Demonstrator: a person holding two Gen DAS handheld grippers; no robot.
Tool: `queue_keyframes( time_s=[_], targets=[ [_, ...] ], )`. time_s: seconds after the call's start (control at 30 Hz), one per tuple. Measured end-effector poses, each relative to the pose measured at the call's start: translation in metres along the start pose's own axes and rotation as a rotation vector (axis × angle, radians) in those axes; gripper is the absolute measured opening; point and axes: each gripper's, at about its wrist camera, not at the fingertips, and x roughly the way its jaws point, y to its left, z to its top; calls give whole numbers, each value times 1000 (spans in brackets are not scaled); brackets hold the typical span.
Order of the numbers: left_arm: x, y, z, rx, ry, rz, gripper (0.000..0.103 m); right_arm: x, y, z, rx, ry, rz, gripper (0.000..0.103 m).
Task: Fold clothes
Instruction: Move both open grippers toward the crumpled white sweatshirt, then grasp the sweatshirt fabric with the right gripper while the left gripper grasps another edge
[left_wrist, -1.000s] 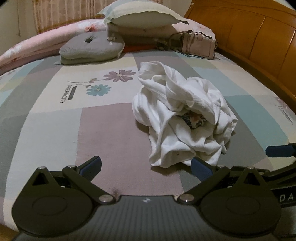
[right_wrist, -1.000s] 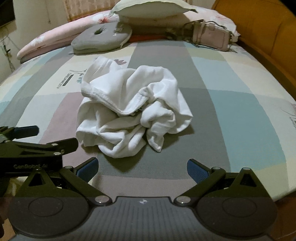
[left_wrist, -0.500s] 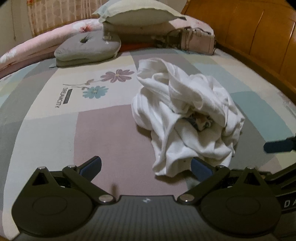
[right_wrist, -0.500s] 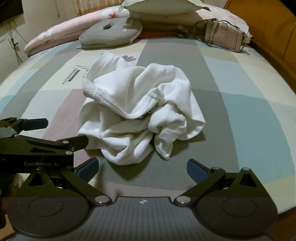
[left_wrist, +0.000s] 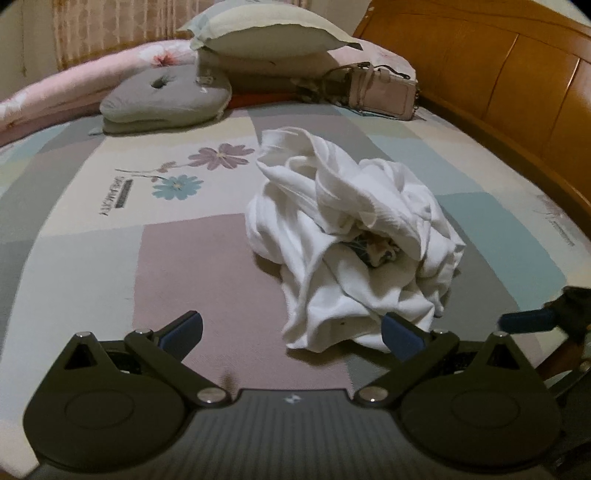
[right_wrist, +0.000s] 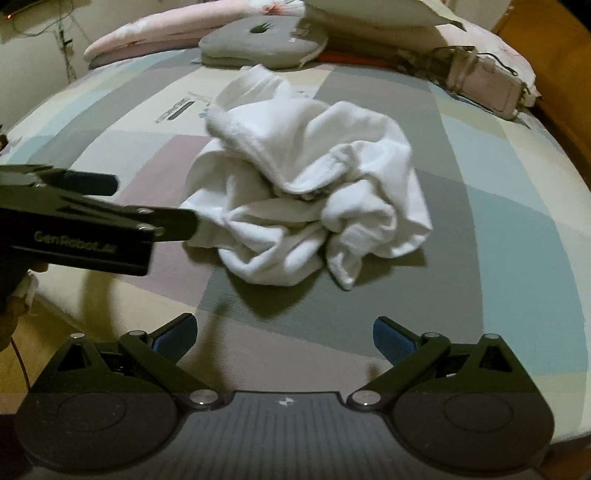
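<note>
Bed (left_wrist: 92, 258): patchwork sheet, pillows, wooden headboard (left_wrist: 517, 74).
Shirt (left_wrist: 351, 240): white, crumpled.
Left tool (left_wrist: 291, 332): wide apart, empty.
Right tool (right_wrist: 284, 332): wide apart, empty.

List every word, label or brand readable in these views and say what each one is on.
"GenRobot.AI": on the side of the left gripper, seen from the right wrist view, a little blurred.
Dark print beside the flowers on the bedsheet: too blurred to read in either view.
Small grey print near the bedsheet's right edge: too small to read.
</note>
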Motion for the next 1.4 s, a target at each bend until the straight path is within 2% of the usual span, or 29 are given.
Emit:
queue_keyframes(
  time_s=[0.17,0.4,0.57,0.6,0.67,0.73,1.0,1.1,1.17,1.2,1.27,1.4],
  targets=[
    [-5,-2,1,27,-2,41,102,-26,-5,8,-40,-116,-25,103],
    [-4,1,0,41,6,67,102,-16,-8,14,-80,-63,-28,103],
    [3,9,4,35,12,62,102,-18,-13,19,-53,-183,-18,103],
    [4,10,5,33,13,60,102,-14,-15,21,-54,-184,-26,103],
    [7,13,6,33,11,52,102,-1,-17,26,-79,-111,-63,97],
    [9,18,7,31,0,44,102,3,-14,30,-124,-107,-74,86],
    [16,24,17,47,-12,-5,102,0,7,55,-279,-193,-14,65],
    [20,25,19,57,-8,-1,102,9,18,60,-365,-213,-33,55],
    [23,26,20,59,-4,-8,102,13,23,61,-421,-224,-59,43],
    [24,27,20,57,-3,-18,102,16,24,62,-440,-217,-70,29],
    [25,28,20,57,-3,-29,102,21,18,66,-435,-196,-81,11],
    [31,25,26,81,-14,-41,102,24,-6,80,-353,-178,-69,11]
  ],
)
